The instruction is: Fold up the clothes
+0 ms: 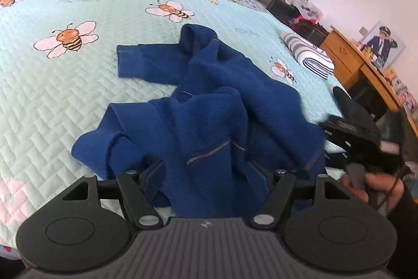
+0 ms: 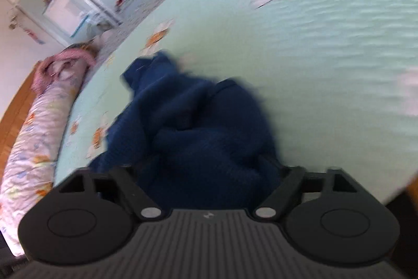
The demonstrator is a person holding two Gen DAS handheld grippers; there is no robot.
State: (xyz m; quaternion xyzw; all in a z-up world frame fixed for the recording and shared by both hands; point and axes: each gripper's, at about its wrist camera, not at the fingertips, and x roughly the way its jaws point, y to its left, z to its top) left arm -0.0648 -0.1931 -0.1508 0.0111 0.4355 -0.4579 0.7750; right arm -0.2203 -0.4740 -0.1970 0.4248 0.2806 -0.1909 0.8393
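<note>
Sweater crumpled on bed, near front edge. Left gripper at sweater's near edge, cloth between fingers. Right gripper just right of sweater. Folded towel on bed behind right. Desk beyond bed, right. Bolster along bed's left edge.

Big bed under a mint quilted cover with cartoon bees. Crumpled blue sweater lying right on it, striped folded towel well beyond the sweater near the edge, long floral bolster off the sweater's other side.
</note>
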